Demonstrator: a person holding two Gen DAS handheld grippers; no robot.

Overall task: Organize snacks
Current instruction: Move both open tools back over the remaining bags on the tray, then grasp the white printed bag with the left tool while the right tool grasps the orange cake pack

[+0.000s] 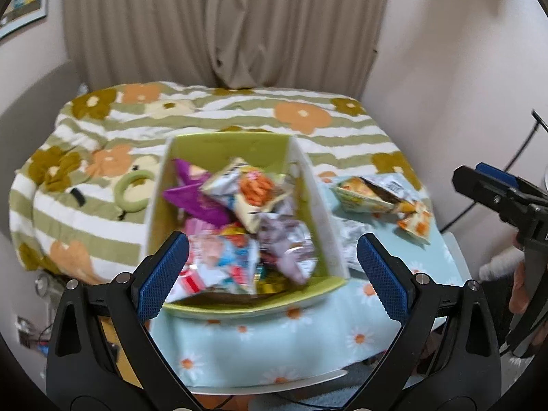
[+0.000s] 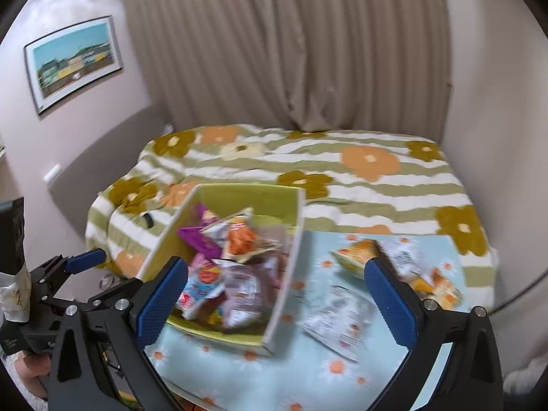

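Observation:
A green box [image 1: 239, 147] [image 2: 253, 195] with white outer walls stands on the small table and holds several snack packets [image 1: 239, 219] [image 2: 226, 274]. A yellow-orange packet [image 1: 370, 195] [image 2: 356, 257], a small orange packet [image 1: 416, 224] [image 2: 438, 284] and a silver-white packet [image 1: 349, 236] [image 2: 337, 322] lie on the cloth right of the box. My left gripper [image 1: 272, 274] is open and empty, above the box's near end. My right gripper [image 2: 274, 301] is open and empty, above the box's right wall and the silver packet.
The table wears a light blue daisy cloth [image 1: 274, 342] [image 2: 308, 376]. Behind it is a bed with a striped flower blanket [image 1: 222, 109] [image 2: 342, 171]; a green ring [image 1: 132, 191] lies on it. A curtain and walls close the back.

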